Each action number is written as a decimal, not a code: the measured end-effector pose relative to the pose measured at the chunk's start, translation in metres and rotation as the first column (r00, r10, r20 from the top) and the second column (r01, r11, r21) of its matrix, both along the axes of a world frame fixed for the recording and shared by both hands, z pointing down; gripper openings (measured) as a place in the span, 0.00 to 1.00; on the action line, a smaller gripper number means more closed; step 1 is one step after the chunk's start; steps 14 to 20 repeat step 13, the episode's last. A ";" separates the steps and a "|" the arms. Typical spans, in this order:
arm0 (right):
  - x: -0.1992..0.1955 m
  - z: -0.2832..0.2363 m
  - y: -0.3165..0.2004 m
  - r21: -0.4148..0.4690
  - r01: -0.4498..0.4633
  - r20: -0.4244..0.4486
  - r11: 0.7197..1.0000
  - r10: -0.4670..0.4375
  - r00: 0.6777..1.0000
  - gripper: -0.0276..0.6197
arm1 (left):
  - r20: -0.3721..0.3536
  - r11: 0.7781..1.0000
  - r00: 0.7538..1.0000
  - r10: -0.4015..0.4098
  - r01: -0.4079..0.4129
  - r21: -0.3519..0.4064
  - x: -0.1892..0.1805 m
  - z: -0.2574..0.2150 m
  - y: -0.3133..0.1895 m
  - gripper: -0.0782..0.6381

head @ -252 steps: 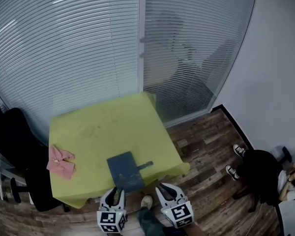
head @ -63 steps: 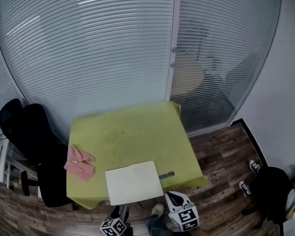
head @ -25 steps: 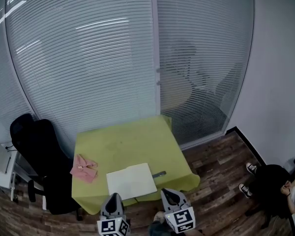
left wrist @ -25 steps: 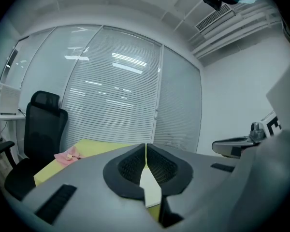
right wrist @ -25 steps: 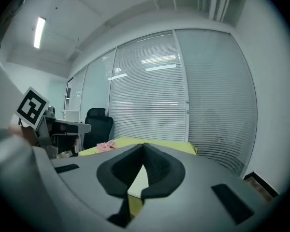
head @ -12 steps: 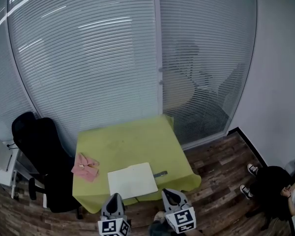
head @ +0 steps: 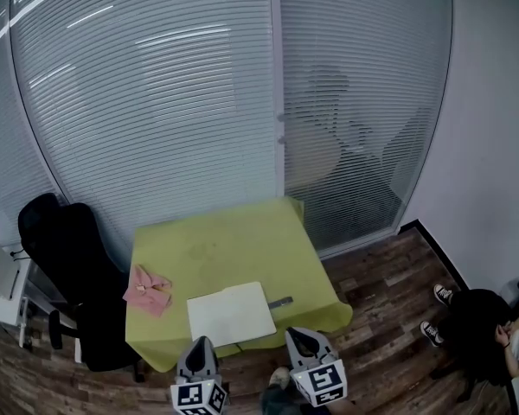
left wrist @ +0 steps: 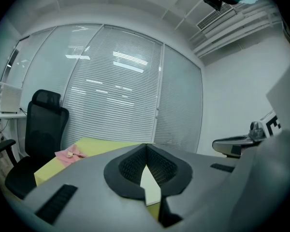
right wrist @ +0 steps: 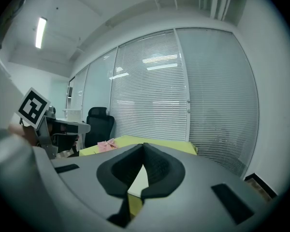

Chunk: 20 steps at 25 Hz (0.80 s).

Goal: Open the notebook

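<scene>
The notebook (head: 231, 314) lies open on the yellow-green table (head: 225, 240) near its front edge, showing white pages. A dark strap (head: 279, 303) sticks out at its right side. Both grippers hang in front of the table, apart from the notebook. My left gripper (head: 199, 346) is shut with nothing in it; in the left gripper view its pads meet at the tips (left wrist: 145, 146), with the white page (left wrist: 150, 182) beyond them. My right gripper (head: 299, 335) is also shut and empty (right wrist: 144, 145), with the white page (right wrist: 139, 180) beyond it too.
A pink cloth (head: 149, 289) lies at the table's left edge. A black office chair (head: 65, 249) stands left of the table. Blinds on glass walls run behind it. A person (head: 480, 322) sits on the wood floor at the far right.
The notebook, closed under its dark cover in the oldest frame, now lies open. The grippers stand back from the table edge. Over the last second nothing has moved.
</scene>
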State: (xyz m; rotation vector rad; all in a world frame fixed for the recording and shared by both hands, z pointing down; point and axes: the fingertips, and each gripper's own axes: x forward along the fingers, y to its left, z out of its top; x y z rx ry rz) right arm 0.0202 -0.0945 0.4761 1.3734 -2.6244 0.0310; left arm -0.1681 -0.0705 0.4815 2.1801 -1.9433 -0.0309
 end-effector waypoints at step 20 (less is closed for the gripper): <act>-0.001 0.004 0.003 -0.008 0.004 -0.002 1.000 -0.004 1.000 0.06 | -0.029 1.000 1.000 0.010 -0.010 -0.004 0.001 0.008 0.002 0.14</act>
